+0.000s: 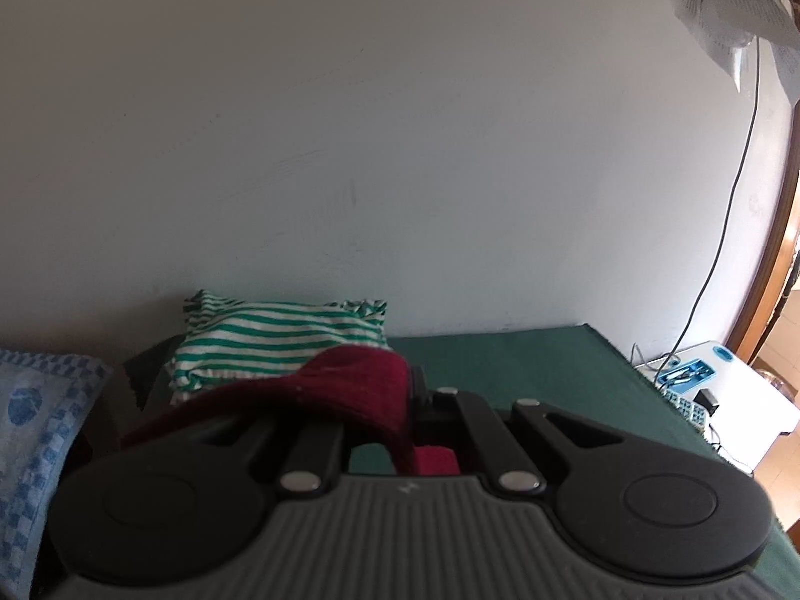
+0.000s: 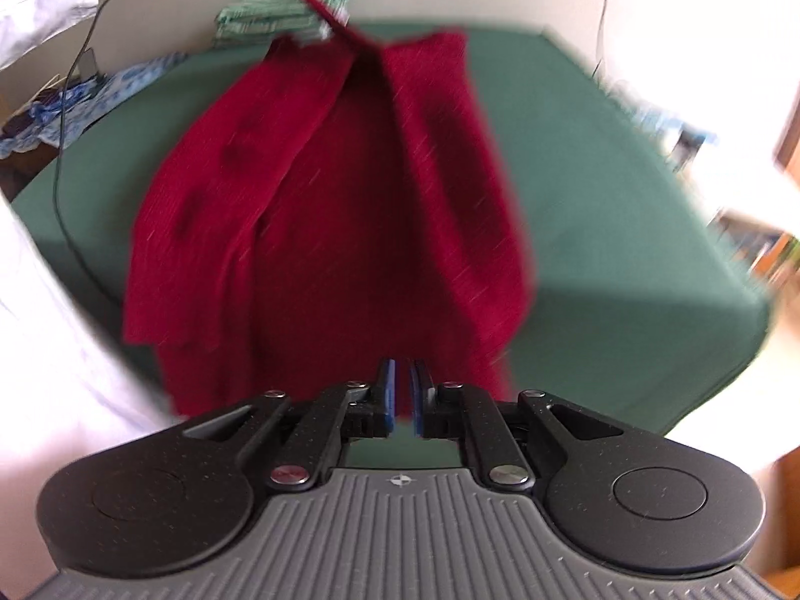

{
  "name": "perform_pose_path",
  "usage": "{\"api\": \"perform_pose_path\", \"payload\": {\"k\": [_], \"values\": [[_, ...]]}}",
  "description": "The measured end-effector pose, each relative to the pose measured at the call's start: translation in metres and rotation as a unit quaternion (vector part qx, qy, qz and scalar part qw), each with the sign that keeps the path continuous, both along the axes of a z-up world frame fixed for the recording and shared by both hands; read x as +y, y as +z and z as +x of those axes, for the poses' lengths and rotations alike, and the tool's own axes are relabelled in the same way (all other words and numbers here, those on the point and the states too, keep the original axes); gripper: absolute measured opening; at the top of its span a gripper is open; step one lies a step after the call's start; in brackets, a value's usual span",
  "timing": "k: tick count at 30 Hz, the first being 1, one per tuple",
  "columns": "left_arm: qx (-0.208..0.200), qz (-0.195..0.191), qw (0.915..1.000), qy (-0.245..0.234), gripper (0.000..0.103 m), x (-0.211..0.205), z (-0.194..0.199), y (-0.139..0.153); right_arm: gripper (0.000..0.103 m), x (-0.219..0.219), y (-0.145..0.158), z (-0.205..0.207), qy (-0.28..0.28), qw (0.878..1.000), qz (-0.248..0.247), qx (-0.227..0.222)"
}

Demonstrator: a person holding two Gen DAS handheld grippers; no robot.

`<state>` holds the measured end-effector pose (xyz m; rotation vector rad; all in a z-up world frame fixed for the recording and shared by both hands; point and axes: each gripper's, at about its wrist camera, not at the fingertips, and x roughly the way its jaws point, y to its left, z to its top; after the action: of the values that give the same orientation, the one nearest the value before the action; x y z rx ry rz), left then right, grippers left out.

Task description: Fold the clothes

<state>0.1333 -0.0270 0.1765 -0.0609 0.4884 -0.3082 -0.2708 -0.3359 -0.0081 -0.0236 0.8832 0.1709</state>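
Observation:
A dark red knit garment [image 2: 325,190] hangs over the green table [image 2: 625,230], lifted by its top edge toward the upper left of the right wrist view. My left gripper [image 1: 400,400] is shut on the red garment [image 1: 350,390], which drapes over its fingers and hides them. My right gripper [image 2: 402,390] sits low in front of the garment's lower edge, its blue pads [image 2: 389,395] nearly together with a thin gap and nothing between them. The right wrist view is blurred.
A folded green-and-white striped garment [image 1: 280,340] lies at the back of the table by the white wall. A blue-and-white checked cloth [image 1: 35,440] lies at the left. A white unit with a blue tray [image 1: 690,375] stands beyond the table's right edge. A black cable [image 2: 65,160] trails over the left side.

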Motion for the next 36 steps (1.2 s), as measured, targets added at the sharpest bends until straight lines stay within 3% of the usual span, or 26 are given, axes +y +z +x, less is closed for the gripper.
{"api": "perform_pose_path", "payload": {"k": [2, 4, 7, 11, 13, 15, 17, 20, 24, 30, 33, 35, 36], "values": [[0.008, 0.003, 0.9999, 0.007, 0.000, 0.007, 0.001, -0.009, 0.007, 0.003, -0.001, -0.006, -0.002, 1.000, 0.008, 0.001], [0.014, 0.000, 0.9999, 0.009, 0.000, 0.009, 0.002, -0.016, 0.012, -0.004, 0.010, -0.017, -0.043, 0.998, -0.010, -0.032], [0.018, -0.002, 0.9998, 0.006, 0.000, 0.008, 0.003, -0.022, 0.047, -0.021, 0.020, -0.026, -0.071, 0.995, -0.048, -0.054], [0.013, 0.000, 0.9999, -0.004, 0.000, -0.001, 0.005, -0.018, 0.043, -0.026, 0.010, -0.012, -0.013, 0.993, -0.112, -0.043], [0.010, -0.001, 0.9999, -0.010, 0.000, -0.004, 0.006, -0.013, 0.044, -0.029, 0.001, 0.003, 0.023, 0.993, -0.117, -0.022], [0.005, -0.001, 0.9999, -0.015, 0.000, -0.008, 0.005, -0.008, 0.038, -0.032, -0.008, 0.014, 0.044, 0.992, -0.116, 0.004], [0.001, -0.001, 0.9998, -0.021, 0.000, -0.012, 0.005, -0.003, 0.009, -0.034, -0.009, 0.015, 0.049, 0.991, -0.121, 0.020], [0.000, -0.008, 0.9997, -0.023, 0.000, -0.012, 0.004, 0.002, 0.006, -0.031, 0.004, 0.003, 0.048, 0.993, -0.103, 0.020], [-0.006, -0.026, 0.9996, -0.014, 0.000, -0.005, 0.001, 0.008, 0.006, -0.009, 0.013, -0.011, 0.061, 0.991, -0.115, 0.007], [-0.003, -0.043, 0.9990, 0.013, 0.000, 0.005, 0.005, 0.001, 0.007, 0.027, -0.034, -0.004, 0.057, 0.993, -0.105, 0.014], [0.002, -0.035, 0.9994, 0.009, 0.000, 0.002, 0.005, -0.006, 0.012, 0.036, -0.061, 0.006, 0.059, 0.990, -0.112, 0.057], [-0.002, -0.035, 0.9994, 0.006, 0.000, 0.002, 0.004, -0.004, 0.011, 0.039, -0.061, 0.005, 0.080, 0.986, -0.115, 0.091], [-0.003, -0.035, 0.9994, 0.005, 0.000, 0.002, 0.004, -0.004, 0.011, 0.037, -0.048, -0.001, 0.084, 0.988, -0.110, 0.071]]}}
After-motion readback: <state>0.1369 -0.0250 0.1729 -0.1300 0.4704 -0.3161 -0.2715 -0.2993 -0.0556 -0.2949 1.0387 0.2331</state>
